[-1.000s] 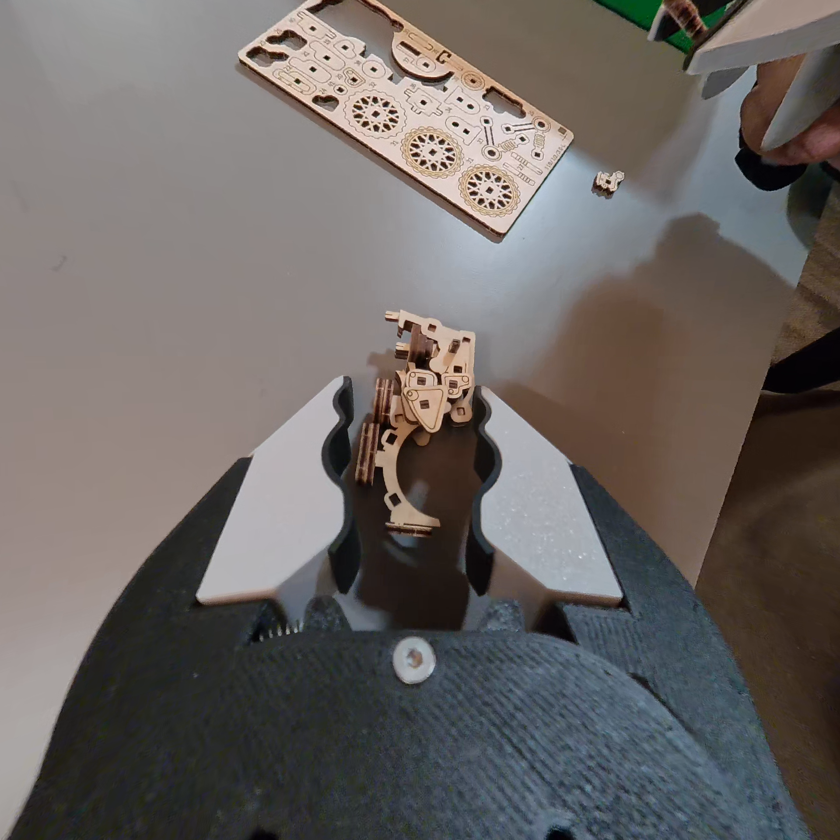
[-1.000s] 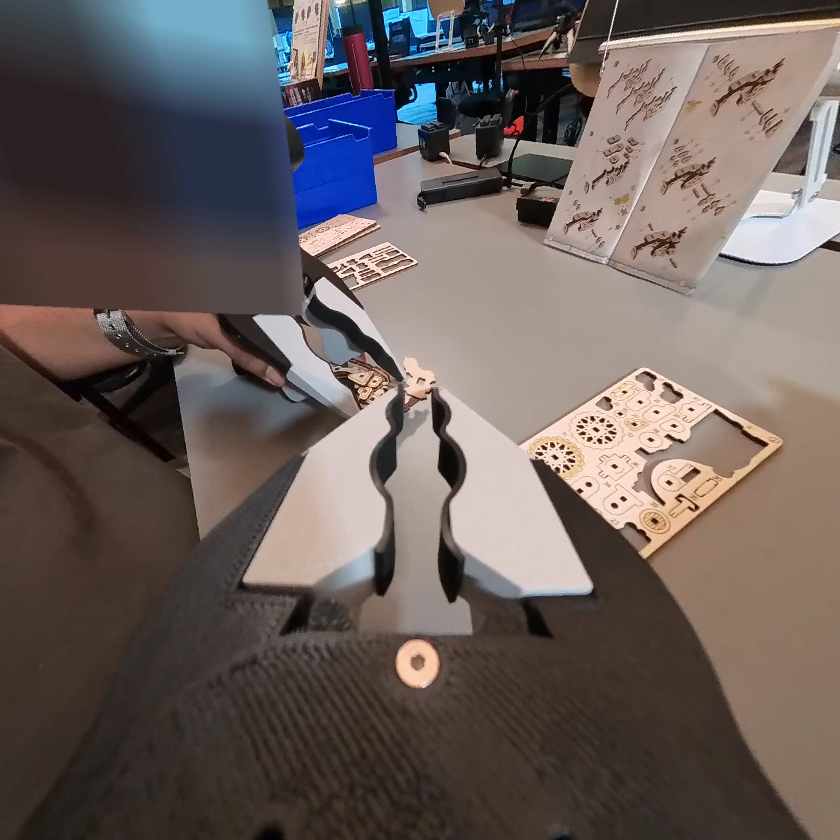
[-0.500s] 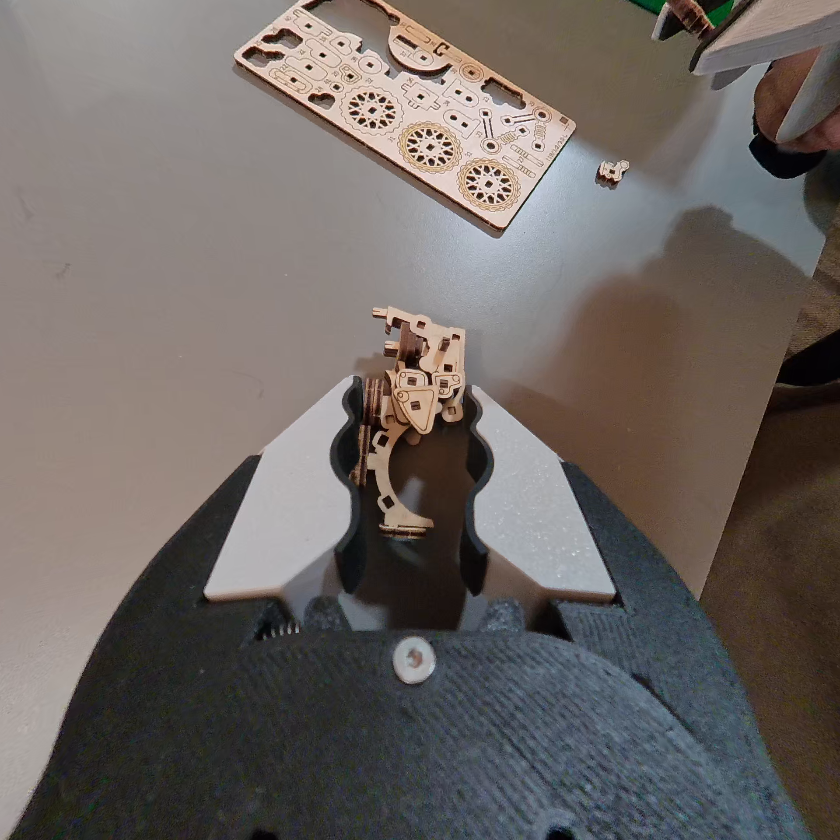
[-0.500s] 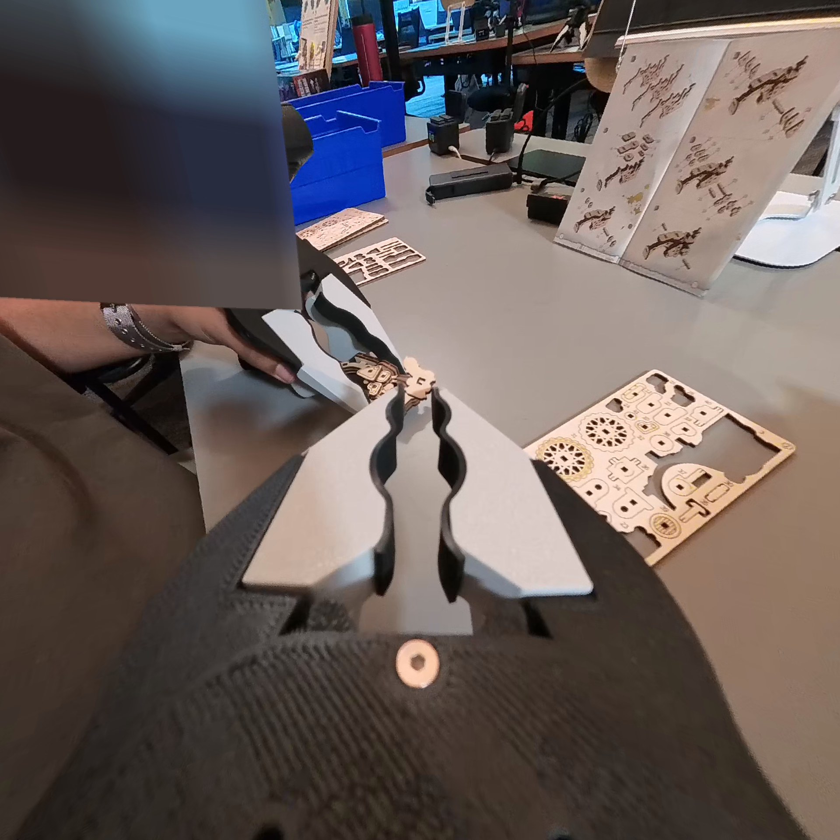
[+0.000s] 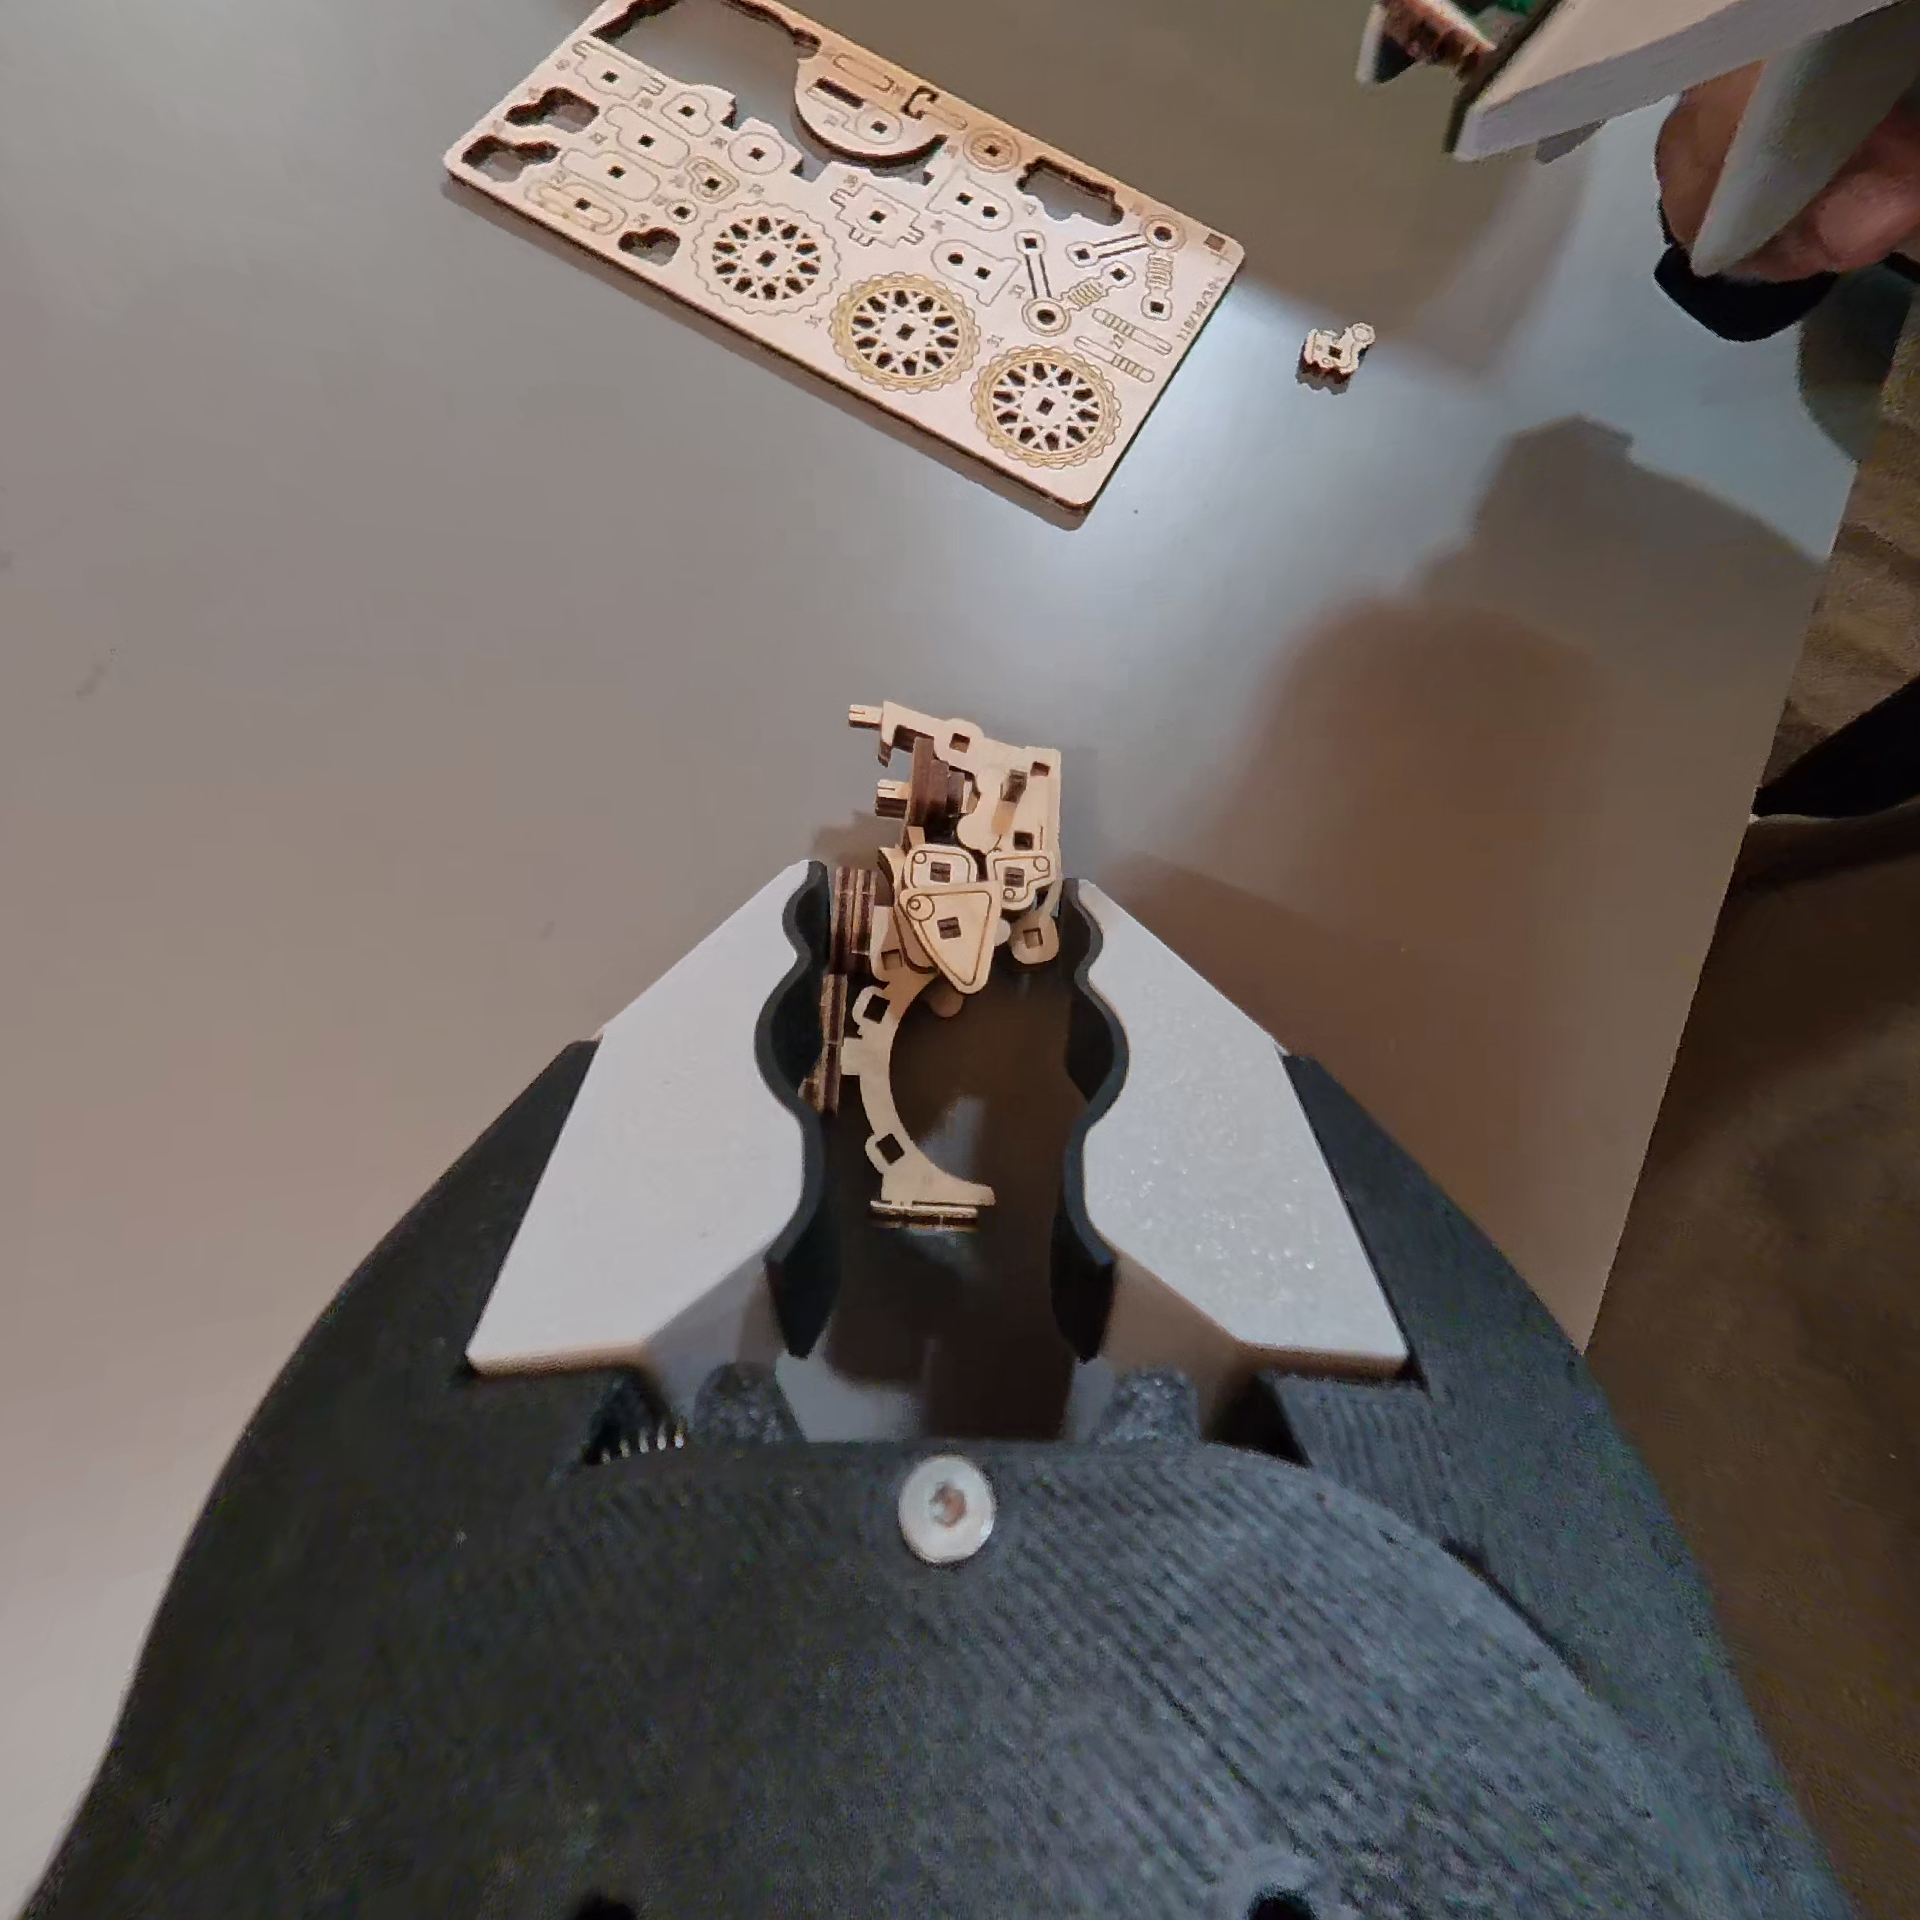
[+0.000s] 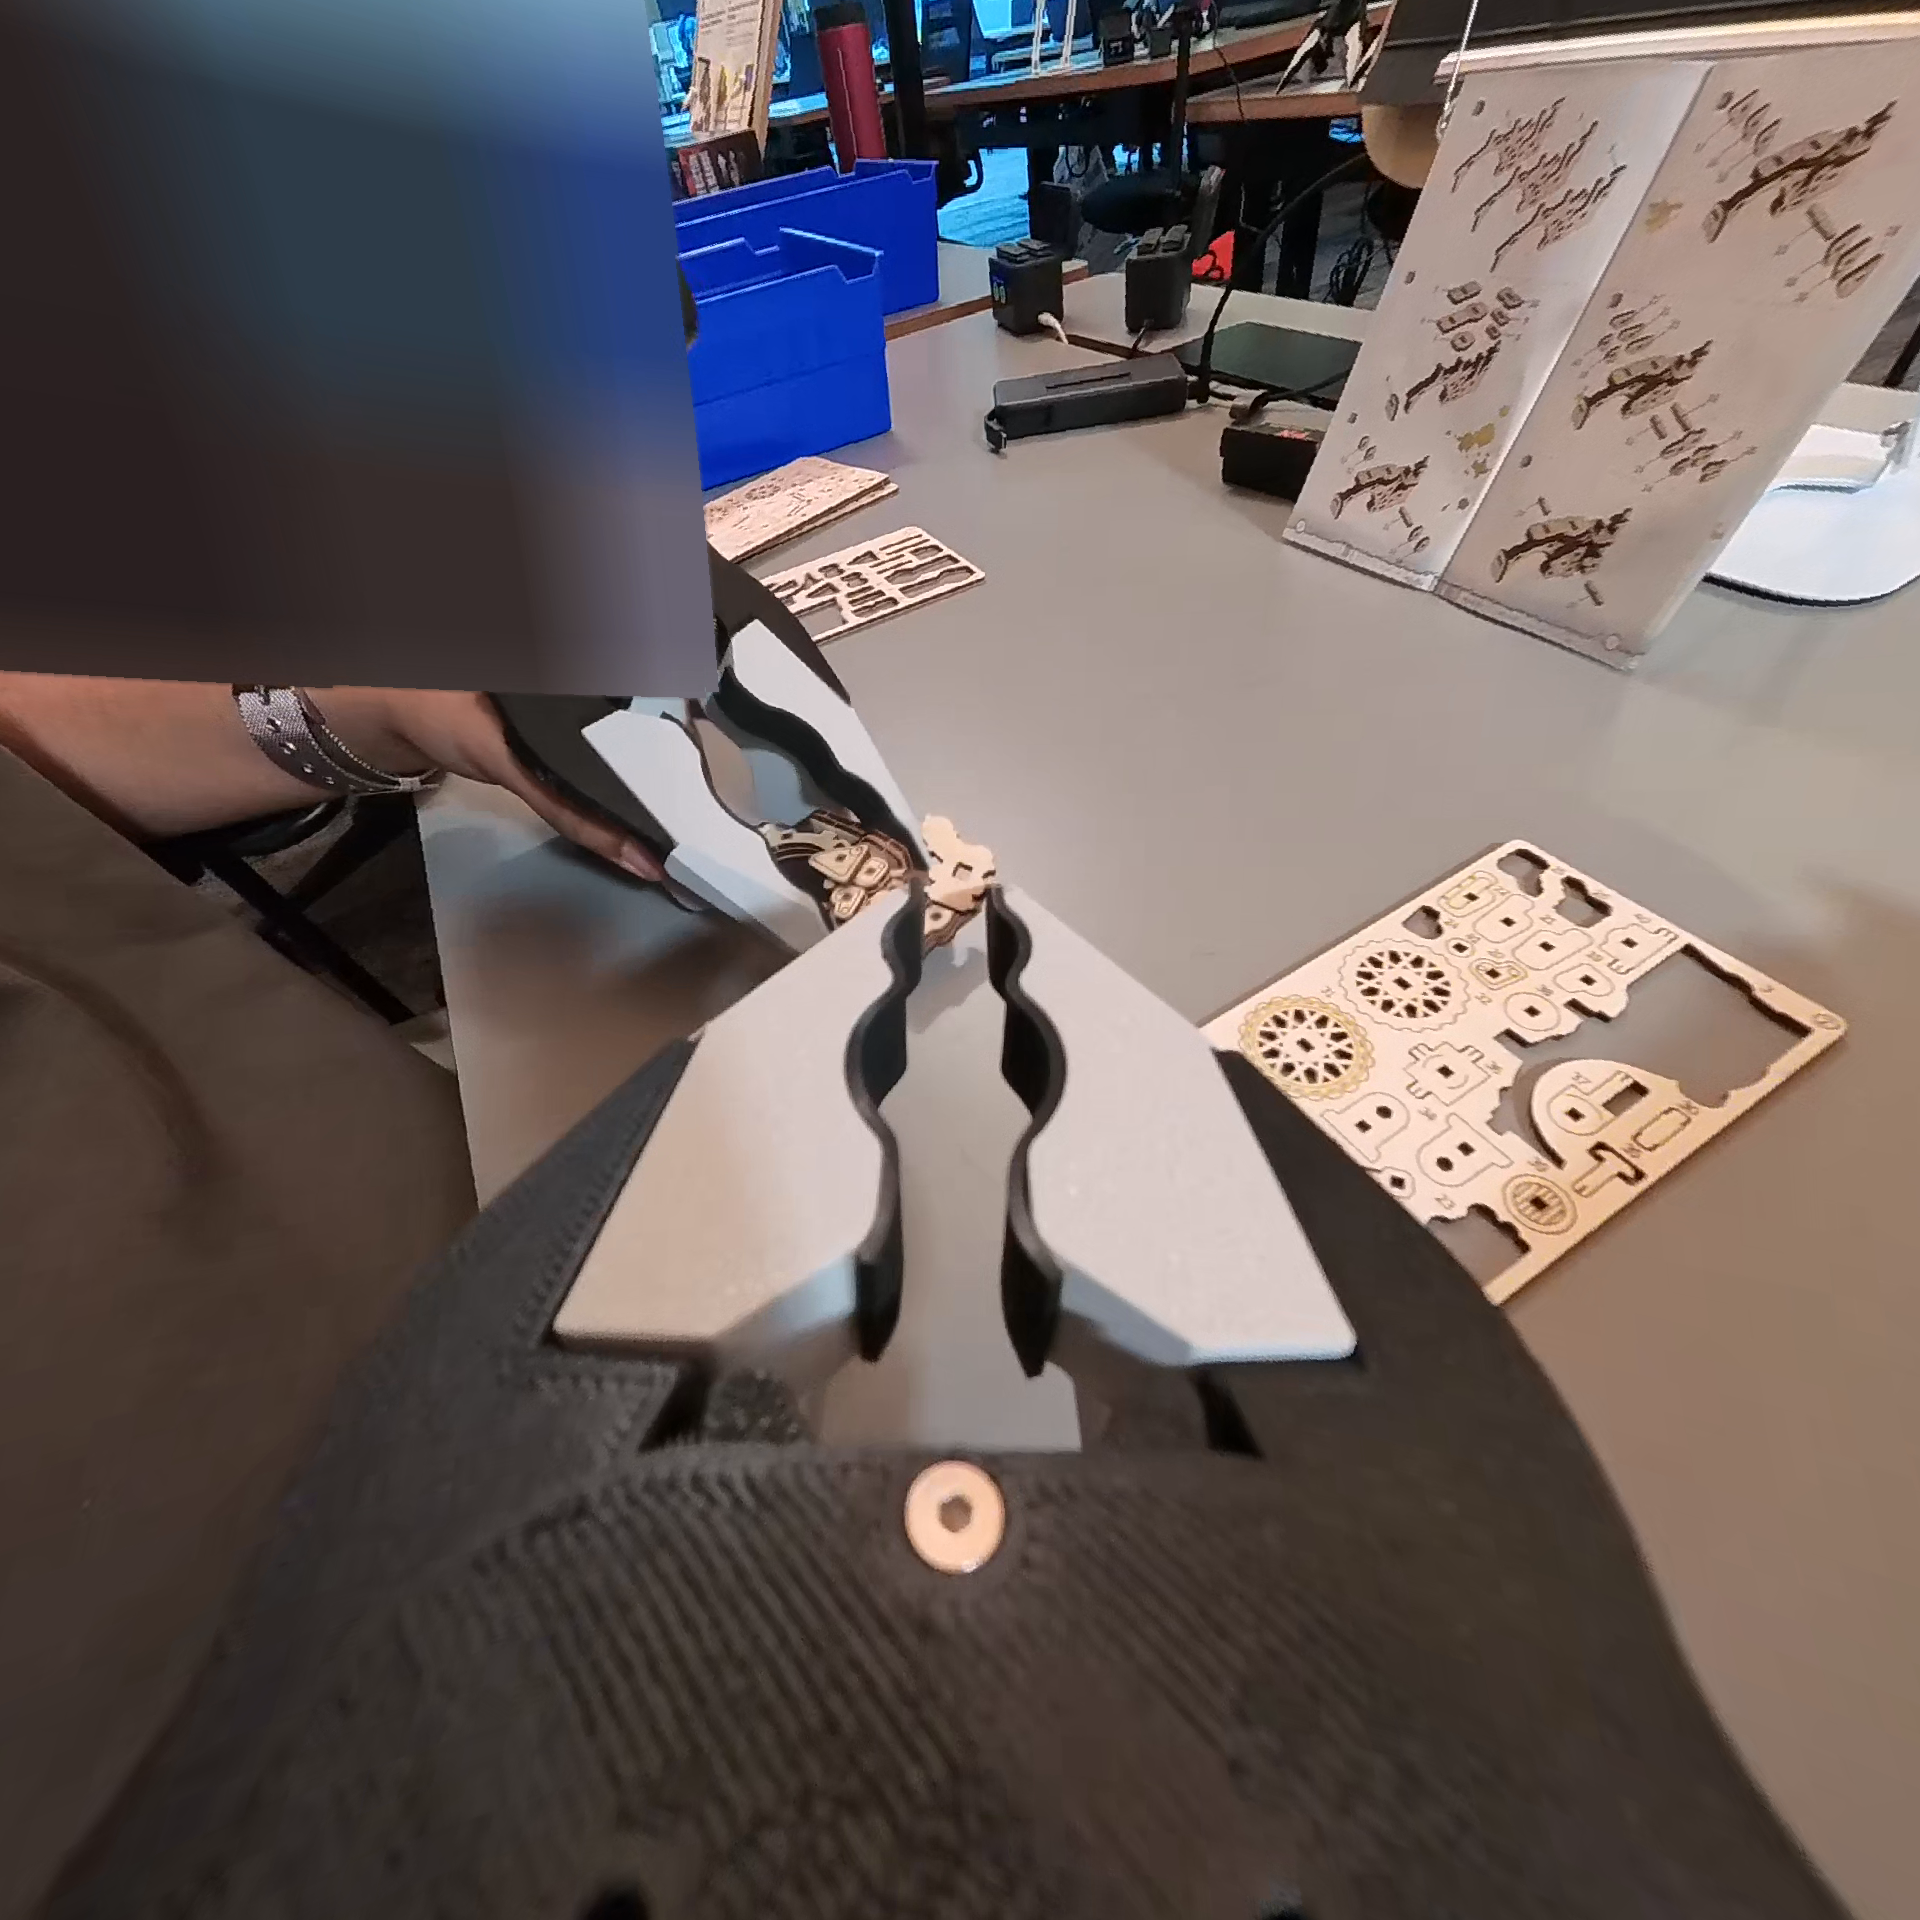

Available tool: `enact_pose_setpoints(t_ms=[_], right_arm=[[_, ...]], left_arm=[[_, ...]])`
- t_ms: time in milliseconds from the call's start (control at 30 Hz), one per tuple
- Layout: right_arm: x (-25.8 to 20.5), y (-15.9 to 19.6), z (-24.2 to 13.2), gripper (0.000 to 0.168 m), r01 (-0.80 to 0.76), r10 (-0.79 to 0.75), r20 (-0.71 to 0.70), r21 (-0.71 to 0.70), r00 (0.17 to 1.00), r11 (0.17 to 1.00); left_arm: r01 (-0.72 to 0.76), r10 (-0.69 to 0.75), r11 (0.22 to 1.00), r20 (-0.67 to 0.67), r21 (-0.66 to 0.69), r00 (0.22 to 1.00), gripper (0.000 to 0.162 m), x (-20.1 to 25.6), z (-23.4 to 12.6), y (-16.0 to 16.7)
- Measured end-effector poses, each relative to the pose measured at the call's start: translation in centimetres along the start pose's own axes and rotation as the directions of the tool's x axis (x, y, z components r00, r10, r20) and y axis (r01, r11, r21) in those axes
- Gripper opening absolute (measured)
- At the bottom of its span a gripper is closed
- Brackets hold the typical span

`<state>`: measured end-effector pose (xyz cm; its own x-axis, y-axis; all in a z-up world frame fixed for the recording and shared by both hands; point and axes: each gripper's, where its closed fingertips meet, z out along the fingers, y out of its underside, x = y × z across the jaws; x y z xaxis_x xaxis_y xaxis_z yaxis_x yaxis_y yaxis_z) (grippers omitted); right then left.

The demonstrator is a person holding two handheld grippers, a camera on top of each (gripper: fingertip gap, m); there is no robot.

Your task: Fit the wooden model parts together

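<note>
My left gripper (image 5: 940, 899) is shut on a partly built wooden model (image 5: 956, 914), held just above the grey table (image 5: 364, 675). It also shows in the right wrist view (image 6: 758, 821), in a person's hand. My right gripper (image 6: 953, 906) is nearly closed on a small pale wooden part (image 6: 958, 864) at its tips. In the left wrist view it is at the top right (image 5: 1455, 62), well apart from the model. A laser-cut parts sheet (image 5: 852, 260) lies flat beyond the model and shows in the right wrist view too (image 6: 1507, 1060). A tiny loose wooden piece (image 5: 1337, 348) lies right of the sheet.
The table's edge (image 5: 1683, 935) runs close on the right of the left gripper. Farther back stand a propped instruction sheet (image 6: 1558, 343), blue bins (image 6: 790, 312), more parts sheets (image 6: 873, 577) and black devices (image 6: 1091, 390). Across from one pair of fingers to the other is roughly 12 cm. The tiny loose wooden piece (image 5: 1337, 348) sits 12 cm or so from the ends of my right fingers.
The left gripper with the model has shifted slightly over the table. The right gripper has drifted a little towards the model. Both grips are unchanged.
</note>
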<state>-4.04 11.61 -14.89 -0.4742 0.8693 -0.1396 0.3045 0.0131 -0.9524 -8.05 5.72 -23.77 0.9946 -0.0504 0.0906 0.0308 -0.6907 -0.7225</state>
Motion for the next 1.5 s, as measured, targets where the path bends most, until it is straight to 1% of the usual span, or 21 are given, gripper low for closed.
enact_pose_setpoints(t_ms=[167,300,567,800,1200,1500], right_arm=[[-0.4,0.4,0.4,0.01,-0.003,0.003,0.015,-0.022,1.0,1.0],[-0.7,0.9,0.9,0.01,-0.012,0.013,0.022,-0.048,1.0,0.999],[-2.1,3.1,3.0,0.01,-0.077,0.09,0.063,-0.181,0.994,0.98],[-2.6,4.6,4.9,0.01,-0.029,0.037,0.021,-0.29,0.999,0.957],[-2.5,5.4,6.0,0.01,-0.067,0.048,-0.063,-0.344,0.997,0.937],[-2.6,5.4,6.3,0.01,-0.101,0.078,-0.08,-0.348,0.994,0.932]], left_arm=[[-0.056,0.056,0.998,-0.011,-0.003,0.998,0.044,0.9,0.2,-0.1],[-0.072,0.072,0.997,-0.01,-0.004,0.997,0.044,1.2,0.3,-0.1],[-0.061,0.061,0.998,-0.017,-0.004,0.998,0.044,1.2,0.3,-0.1],[-0.063,0.063,0.998,-0.014,-0.007,0.998,0.044,1.2,0.4,-0.1],[-0.07,0.07,0.997,-0.006,-0.015,0.998,0.044,1.1,0.4,0.0],[-0.07,0.07,0.997,-0.005,-0.015,0.998,0.044,1.1,0.4,0.0]])
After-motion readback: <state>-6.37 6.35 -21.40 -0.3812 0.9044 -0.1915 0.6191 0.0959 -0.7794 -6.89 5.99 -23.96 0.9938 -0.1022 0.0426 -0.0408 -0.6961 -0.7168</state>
